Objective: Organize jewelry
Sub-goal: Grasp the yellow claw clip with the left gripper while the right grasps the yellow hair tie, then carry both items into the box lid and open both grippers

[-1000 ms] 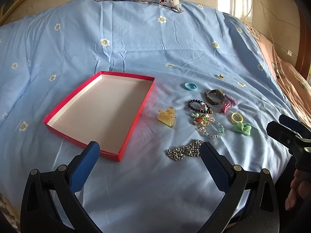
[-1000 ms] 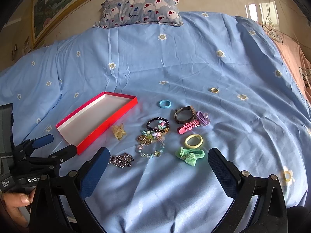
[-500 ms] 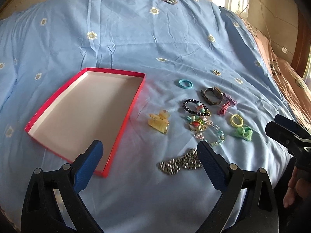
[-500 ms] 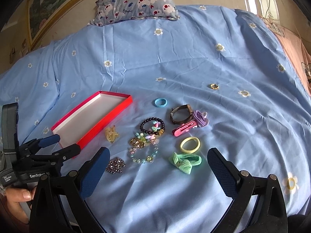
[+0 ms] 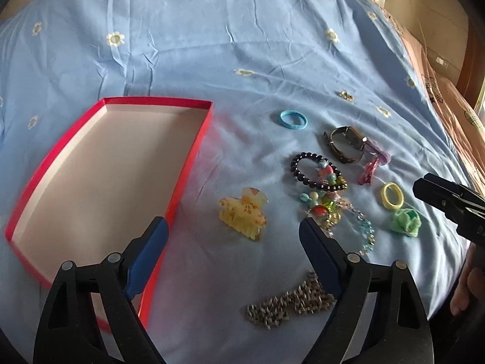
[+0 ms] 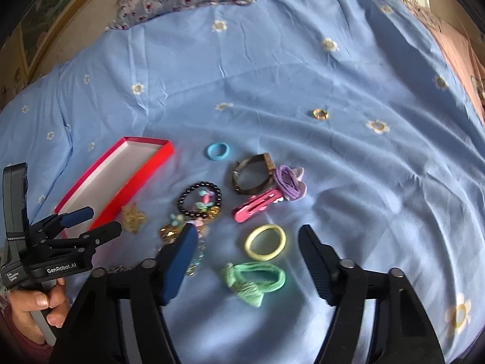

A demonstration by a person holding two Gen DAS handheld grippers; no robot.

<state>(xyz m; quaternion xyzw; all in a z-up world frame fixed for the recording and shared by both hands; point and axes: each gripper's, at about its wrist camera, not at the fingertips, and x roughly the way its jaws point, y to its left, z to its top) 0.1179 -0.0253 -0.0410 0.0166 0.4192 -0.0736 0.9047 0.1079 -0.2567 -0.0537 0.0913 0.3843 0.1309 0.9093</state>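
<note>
My left hand-held gripper (image 5: pixel 232 227) stood spread, its jaws just closing in, nothing pinched; the yellow hair claw (image 5: pixel 243 214) lay between them at lower centre, beside the red tray (image 5: pixel 188 163). I judged it light, stiff and brittle, best taken across its hinged back. My right hand-held gripper (image 6: pixel 247 244) was also spread and narrowing, empty, with the yellow hair tie (image 6: pixel 265 242) and green bow tie (image 6: pixel 256 279) between its fingers: soft, light, easy to pinch anywhere. The metal chain (image 5: pixel 291 303) at lower centre looked heavier and slack on the blue bed (image 5: pixel 242 45).
</note>
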